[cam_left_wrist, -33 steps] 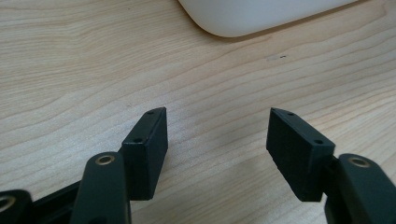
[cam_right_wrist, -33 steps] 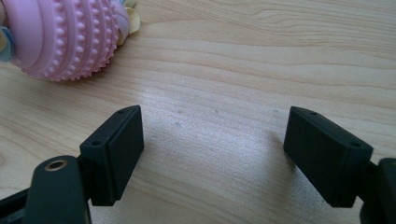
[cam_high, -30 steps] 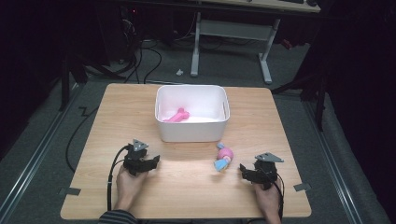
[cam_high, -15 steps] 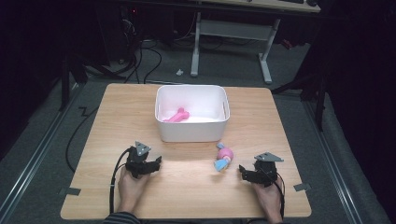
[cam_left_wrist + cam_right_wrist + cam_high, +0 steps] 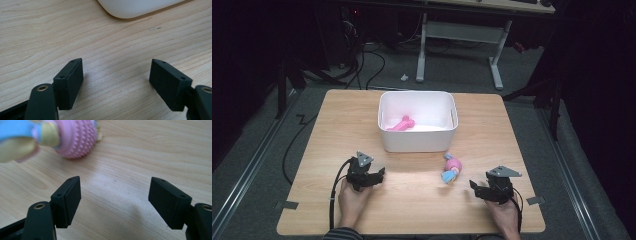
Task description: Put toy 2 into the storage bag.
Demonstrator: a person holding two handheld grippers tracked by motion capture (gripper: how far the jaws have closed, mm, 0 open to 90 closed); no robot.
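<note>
One white bin (image 5: 418, 142) stands mid-table with one pink toy (image 5: 401, 123) inside. One pink-and-blue toy (image 5: 451, 169) lies just in front of the bin's right corner. Two grippers wait nearer the person: left gripper (image 5: 379, 175) gapes empty; right gripper (image 5: 473, 186), jaws just narrowing, is spread around nothing.

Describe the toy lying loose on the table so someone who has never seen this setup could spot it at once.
Start at the white bin in the middle of the wooden table. Just off the bin's near right corner, on the bare wood ahead of the right claw, lies the small toy. It has a pink knobbly ball end and a blue end, unlike the plain pink toy inside the bin.
</note>
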